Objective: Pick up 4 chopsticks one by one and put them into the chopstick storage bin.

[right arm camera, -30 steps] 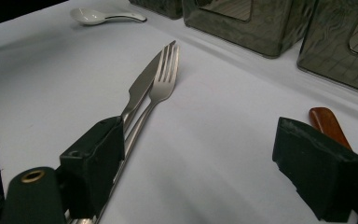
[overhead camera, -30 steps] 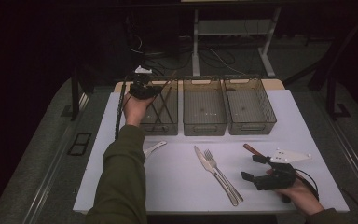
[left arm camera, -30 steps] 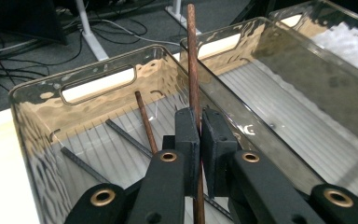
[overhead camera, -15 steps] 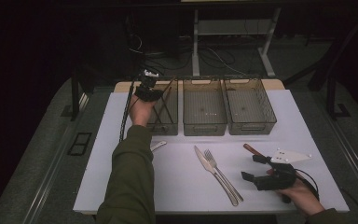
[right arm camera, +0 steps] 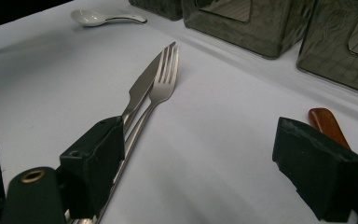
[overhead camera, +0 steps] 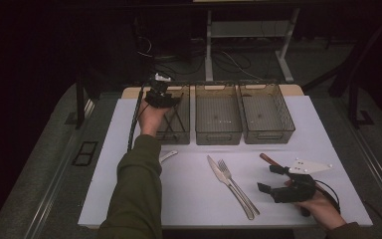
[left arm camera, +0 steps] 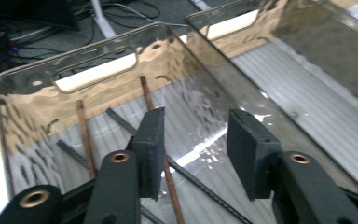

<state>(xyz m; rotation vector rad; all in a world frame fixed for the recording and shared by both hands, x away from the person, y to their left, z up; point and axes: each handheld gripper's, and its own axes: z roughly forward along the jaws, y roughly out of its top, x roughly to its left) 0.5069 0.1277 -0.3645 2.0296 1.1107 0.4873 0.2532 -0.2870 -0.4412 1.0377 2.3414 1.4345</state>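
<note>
The left hand-held gripper [overhead camera: 160, 94] has just been opening, empty, over the leftmost smoky clear plastic bin [overhead camera: 179, 130] at eleven o'clock, where thin brown and black chopsticks [left arm camera: 85, 136] lie; pulling away carelessly could snag its rim. The right hand-held gripper [overhead camera: 273, 178], jaws wide and empty, rests at four o'clock.

This looks like a lab or a test room and not a home: the desk [overhead camera: 129, 124] has a plain white cover, loose cables [overhead camera: 179, 62] lie on the dark floor beyond the fingers, and a metal stand [overhead camera: 209, 45] rises there in a dim surrounding.
</note>
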